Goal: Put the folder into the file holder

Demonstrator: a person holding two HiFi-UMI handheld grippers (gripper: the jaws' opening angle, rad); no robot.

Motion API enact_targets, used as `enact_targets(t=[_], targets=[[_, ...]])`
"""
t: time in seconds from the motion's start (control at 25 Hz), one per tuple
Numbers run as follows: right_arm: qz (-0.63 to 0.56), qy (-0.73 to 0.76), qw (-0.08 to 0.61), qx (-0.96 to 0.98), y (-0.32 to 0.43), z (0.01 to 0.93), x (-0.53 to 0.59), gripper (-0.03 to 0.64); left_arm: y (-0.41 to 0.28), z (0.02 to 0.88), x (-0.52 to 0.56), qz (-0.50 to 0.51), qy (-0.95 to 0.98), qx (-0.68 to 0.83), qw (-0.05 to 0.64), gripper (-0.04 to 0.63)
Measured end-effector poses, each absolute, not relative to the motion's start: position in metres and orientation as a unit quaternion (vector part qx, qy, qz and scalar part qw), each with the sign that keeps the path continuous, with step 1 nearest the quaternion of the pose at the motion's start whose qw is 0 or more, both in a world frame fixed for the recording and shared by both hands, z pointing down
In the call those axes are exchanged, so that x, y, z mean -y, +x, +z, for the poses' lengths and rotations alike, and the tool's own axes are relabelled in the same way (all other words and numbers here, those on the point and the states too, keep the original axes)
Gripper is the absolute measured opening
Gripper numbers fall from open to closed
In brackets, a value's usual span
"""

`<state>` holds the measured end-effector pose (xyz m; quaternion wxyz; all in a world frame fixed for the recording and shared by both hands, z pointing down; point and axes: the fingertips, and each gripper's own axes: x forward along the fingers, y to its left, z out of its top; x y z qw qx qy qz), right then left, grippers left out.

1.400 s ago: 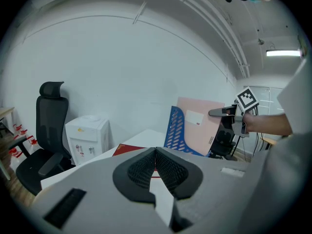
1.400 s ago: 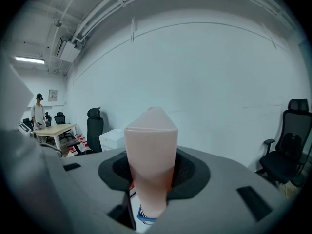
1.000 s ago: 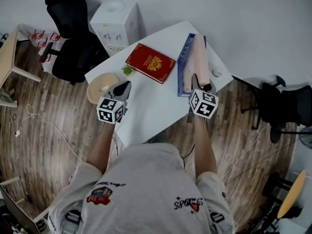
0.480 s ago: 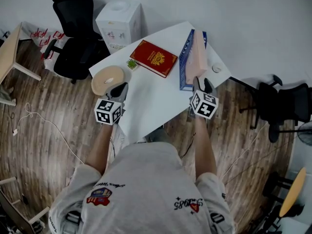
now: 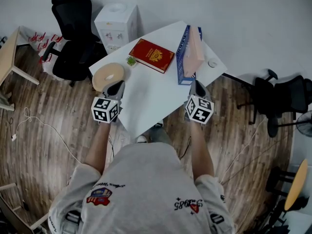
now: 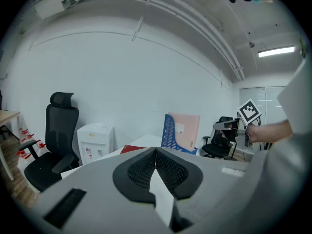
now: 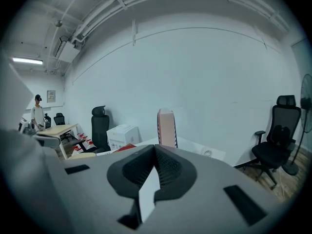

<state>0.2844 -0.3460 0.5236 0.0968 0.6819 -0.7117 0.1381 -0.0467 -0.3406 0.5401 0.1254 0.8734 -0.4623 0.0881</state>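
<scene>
The pink folder (image 5: 194, 51) stands upright in the blue file holder (image 5: 182, 53) at the right of the white table (image 5: 151, 99). My right gripper (image 5: 197, 87) hangs just off the holder's near end, clear of the folder, shut with nothing in it. The right gripper view has its jaws (image 7: 155, 150) pressed together, with the folder (image 7: 166, 126) straight ahead. My left gripper (image 5: 116, 88) is over the table's left front edge, also shut and empty. Past its jaws (image 6: 155, 152), the left gripper view takes in the holder (image 6: 169, 133), the folder (image 6: 186, 129) and the right gripper (image 6: 229, 126).
A red book (image 5: 151, 55), a small green plant (image 5: 131, 61) and a tan round thing (image 5: 108, 77) lie on the table's left half, a small white disc (image 5: 211, 63) at its right corner. A white water dispenser (image 5: 116, 21) and black chair (image 5: 73, 38) stand behind, another chair (image 5: 282, 96) at right.
My right gripper has drawn back from the folder's near end, leaving the folder upright in the holder. The left gripper has also pulled back a little toward the table's edge.
</scene>
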Motion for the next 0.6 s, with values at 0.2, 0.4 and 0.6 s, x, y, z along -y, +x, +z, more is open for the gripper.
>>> enact_targets(t=[0.2,0.4,0.6], targets=[[0.139,0.667,0.091,0.727,0.263,0.521,0.337,0.006,-0.053,0.531,0.336,0.082,0.875,0.463,0.116,0.006],[0.122,0.644,0.096,0.749,0.231,0.522,0.334,0.006,-0.068,0.529,0.333,0.078,0.87,0.472,0.118,0.006],[0.098,0.628,0.101,0.765,0.213,0.518,0.335,0.005,-0.085,0.53,0.331,0.078,0.863,0.484,0.12,0.006]])
